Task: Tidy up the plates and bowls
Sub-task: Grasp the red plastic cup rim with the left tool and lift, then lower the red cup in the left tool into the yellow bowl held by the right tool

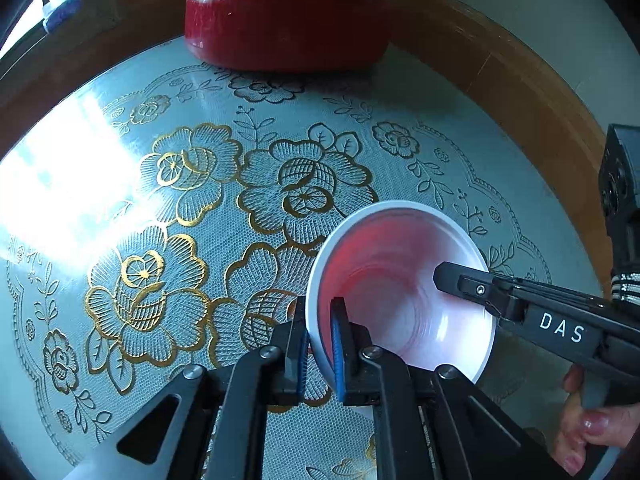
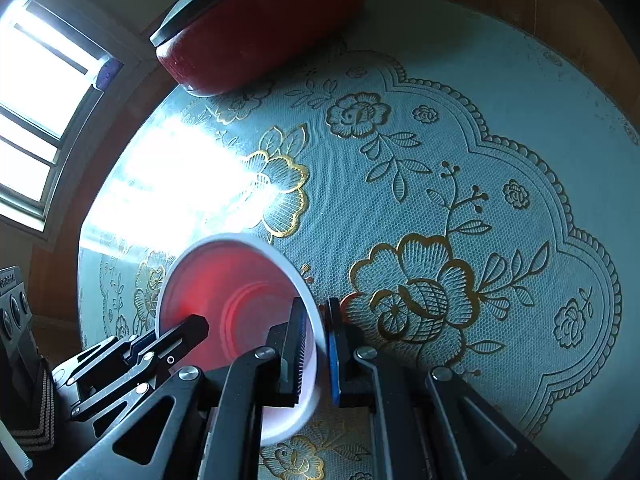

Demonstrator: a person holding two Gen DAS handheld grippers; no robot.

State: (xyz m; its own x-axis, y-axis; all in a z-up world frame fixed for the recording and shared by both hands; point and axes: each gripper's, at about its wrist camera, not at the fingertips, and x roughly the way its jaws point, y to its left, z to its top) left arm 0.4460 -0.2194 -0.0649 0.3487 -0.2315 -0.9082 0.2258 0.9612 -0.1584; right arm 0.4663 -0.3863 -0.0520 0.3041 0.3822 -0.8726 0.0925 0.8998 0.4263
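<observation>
The left claw (image 1: 320, 344) is clamped on the rim of a white bowl (image 1: 404, 280) with a reddish glow inside, one blue-padded finger inside the wall and the other outside it. The right claw (image 2: 316, 344) pinches the opposite side of the same rim in the same way, one finger in and one out. Both claws are closed tight on the thin wall. The bowl is tilted, its mouth turned up toward the cameras, and sits over the near part of the desk (image 2: 520, 92), above the pale lace-patterned cover with gold flowers (image 1: 304, 192). Whether its base touches the cover cannot be told.

At the far edge of the desk stands a red pot with a dark-rimmed lid (image 1: 286, 28), well apart from the bowl. Between the two lies a broad stretch of bare cover, bright with window glare on the left. In the right wrist view the cover's scalloped border (image 2: 568, 208) curves round to the right, with plain desk surface beyond it. A wooden rim (image 1: 500, 68) bounds the desk at the back
</observation>
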